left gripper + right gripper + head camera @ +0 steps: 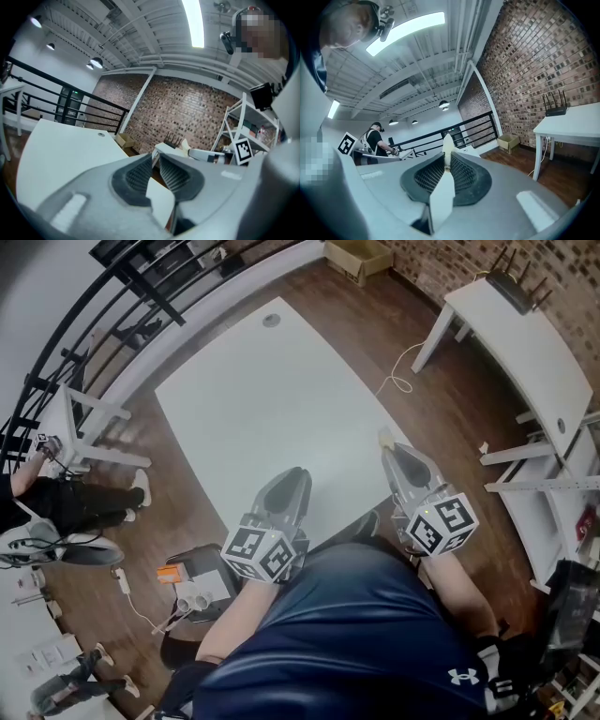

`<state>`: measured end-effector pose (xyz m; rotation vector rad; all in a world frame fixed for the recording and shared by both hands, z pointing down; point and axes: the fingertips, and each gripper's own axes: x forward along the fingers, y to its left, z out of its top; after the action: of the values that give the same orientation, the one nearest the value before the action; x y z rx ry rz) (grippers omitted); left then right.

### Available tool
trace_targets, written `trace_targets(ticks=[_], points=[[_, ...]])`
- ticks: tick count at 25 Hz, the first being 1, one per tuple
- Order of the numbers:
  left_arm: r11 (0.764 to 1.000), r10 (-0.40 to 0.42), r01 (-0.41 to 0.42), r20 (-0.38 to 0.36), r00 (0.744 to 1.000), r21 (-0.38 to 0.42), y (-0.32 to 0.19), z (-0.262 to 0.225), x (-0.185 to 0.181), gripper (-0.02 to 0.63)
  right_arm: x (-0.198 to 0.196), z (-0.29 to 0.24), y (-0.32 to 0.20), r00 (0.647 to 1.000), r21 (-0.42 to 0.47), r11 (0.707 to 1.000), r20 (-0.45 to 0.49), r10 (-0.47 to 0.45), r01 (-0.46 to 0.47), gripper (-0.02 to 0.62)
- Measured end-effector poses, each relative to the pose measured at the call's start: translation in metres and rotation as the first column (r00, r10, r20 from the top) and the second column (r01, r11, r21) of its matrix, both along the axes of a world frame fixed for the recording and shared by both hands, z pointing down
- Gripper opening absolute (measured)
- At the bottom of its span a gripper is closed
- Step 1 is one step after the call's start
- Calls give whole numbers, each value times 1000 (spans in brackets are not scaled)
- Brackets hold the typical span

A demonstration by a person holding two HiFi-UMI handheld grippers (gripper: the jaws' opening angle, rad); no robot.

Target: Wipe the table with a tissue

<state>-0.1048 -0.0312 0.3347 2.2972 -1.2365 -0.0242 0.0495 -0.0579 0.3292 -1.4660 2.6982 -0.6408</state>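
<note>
While left claw [298, 476] hangs closed, right claw [392, 454] pinches tissue [447, 142].

Your table [272, 399] stretches away in front of you, with your left gripper [296, 474] over its near edge and your right gripper [392, 454] to the right of it at the table's near right corner, the tissue [383, 439] between its jaws and poking out past their tips. Beyond the table's far end a cardboard box [356, 257] sits on the floor, and to the right, across floor with a cable [398, 381] lying on it, stands a 2nd table [516, 343] with a router [514, 287] on its far end. To the left a railing [103, 315] runs along past the table, and 1 person [66, 502] is down between it and you.
</note>
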Motion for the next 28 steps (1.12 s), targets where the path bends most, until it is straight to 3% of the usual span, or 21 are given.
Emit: trace_targets(ticks=[10,28], points=[[1000,-4,4,-13,1000,-16,-2,6,-1,54,-1,0,0,999,24,1000,-39,-3,4,43],[999,-19,18,-17,1000,-39,-8,10,2,54,5,5,-5,1000,-8,1000,-27,2,-2,43]])
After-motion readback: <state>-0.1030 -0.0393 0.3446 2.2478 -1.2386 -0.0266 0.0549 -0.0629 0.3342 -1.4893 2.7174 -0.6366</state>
